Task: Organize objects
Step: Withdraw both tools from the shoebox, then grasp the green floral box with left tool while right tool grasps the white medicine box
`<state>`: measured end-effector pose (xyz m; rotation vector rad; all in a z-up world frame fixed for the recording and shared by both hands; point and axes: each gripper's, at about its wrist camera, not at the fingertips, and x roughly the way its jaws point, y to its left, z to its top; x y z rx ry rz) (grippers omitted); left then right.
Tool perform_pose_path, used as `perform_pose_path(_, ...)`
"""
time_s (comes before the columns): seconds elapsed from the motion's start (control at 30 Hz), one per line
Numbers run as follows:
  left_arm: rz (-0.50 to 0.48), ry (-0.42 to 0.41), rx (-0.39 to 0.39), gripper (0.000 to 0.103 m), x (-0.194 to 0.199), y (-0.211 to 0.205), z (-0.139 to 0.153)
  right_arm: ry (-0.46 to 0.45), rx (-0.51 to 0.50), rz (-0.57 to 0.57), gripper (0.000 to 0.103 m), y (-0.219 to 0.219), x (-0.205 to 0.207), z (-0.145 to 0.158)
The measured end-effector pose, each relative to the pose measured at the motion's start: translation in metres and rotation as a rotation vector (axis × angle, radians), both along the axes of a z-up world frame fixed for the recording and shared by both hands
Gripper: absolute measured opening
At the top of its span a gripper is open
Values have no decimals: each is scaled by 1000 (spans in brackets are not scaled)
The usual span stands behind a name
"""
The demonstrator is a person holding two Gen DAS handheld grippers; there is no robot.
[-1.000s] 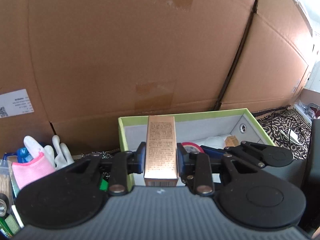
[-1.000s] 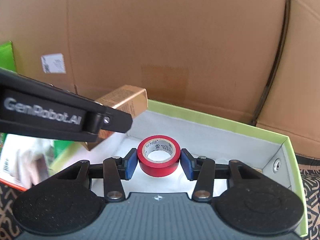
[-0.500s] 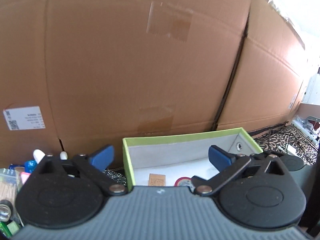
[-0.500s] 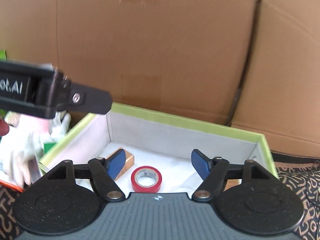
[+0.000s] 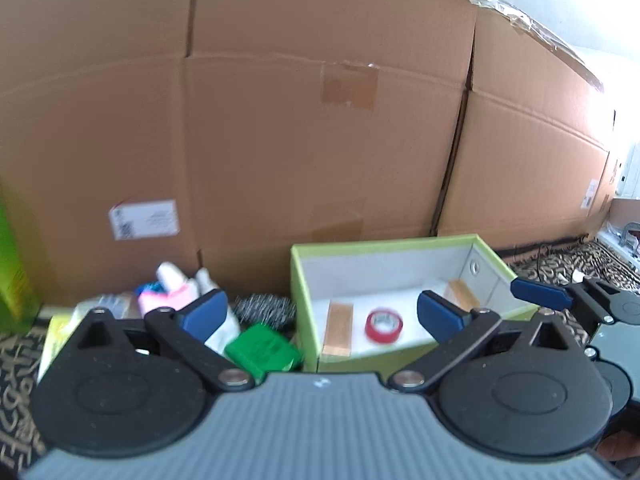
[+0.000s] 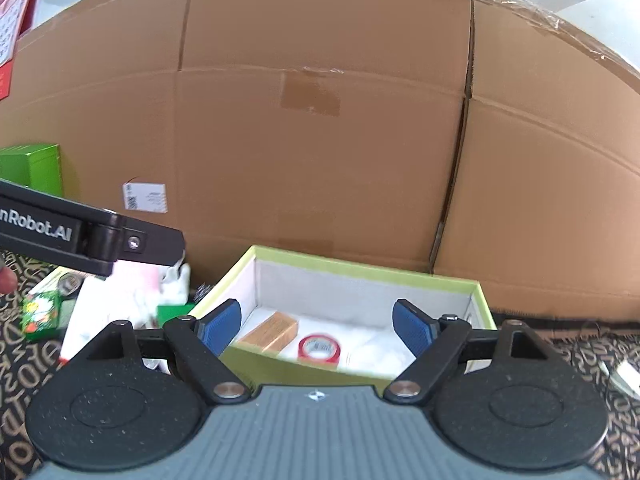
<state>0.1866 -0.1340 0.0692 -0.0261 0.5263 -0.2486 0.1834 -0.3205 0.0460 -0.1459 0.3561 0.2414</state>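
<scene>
Tongs of both hands, spread wide and gripping nothing, above a green-rimmed box. Left tongs (image 5: 322, 316): blue pads (image 5: 204, 314) far apart, raised in front of the box (image 5: 304, 280) and a heap of clutter to its left. Right tongs (image 6: 316, 326): pads (image 6: 410, 326) likewise far apart, framing the box (image 6: 360, 270) interior. In the left wrist view, the right tongs' own blue pad (image 5: 540, 298) shows at the right edge, beyond the box's right wall.

Box contents: a gold carton (image 5: 338, 328) lying flat on the white lining near the left wall; a roll of red tape (image 5: 383, 325) just beside it toward the middle, apart from the carton; a second small tan carton (image 5: 462, 296) near the right wall, partly hidden by the left tongs' right pad. In the right wrist view, the gold carton (image 6: 272, 332) and the red tape (image 6: 319, 351) lie side by side on the box floor, with crumpled white lining (image 6: 380, 350) to the right.

Surroundings: large cardboard cartons (image 5: 320, 140) standing close behind the box; left of the box a green packet (image 5: 262, 350), a steel scouring pad (image 5: 264, 308), and pink and white gloves (image 5: 176, 294), blurred; patterned cloth (image 6: 592, 360) beneath, to the right.
</scene>
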Motion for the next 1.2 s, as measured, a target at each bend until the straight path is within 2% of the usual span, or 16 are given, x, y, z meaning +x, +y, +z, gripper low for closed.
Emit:
perform_pose_path(0.27,50,29,-68,103,-65,60,-20,51,89,16,87,18,-47,-23)
perform_pose_path(0.4,96,77,-102,103,-84,91,-41,82,133,36,87,30,-63,-40)
perform_pose_path(0.6,182,131,-99,103,-101,127,-75,155,193,94,87,52,-71,-64)
perform_pose_path(0.8,311,187,-104,103,-95,165,-102,215,169,138,87,79,-71,-84)
perform_pose_path(0.93,350,194,-99,103,-82,181,-108,253,167,143,87,88,-68,-93)
perform_pose_path(1.13,433,175,-135,103,-36,196,-107,267,162,135,87,94,-65,-96)
perform_pose_path(1.2,467,194,-156,103,-15,202,-109,269,157,138,87,96,-65,-96)
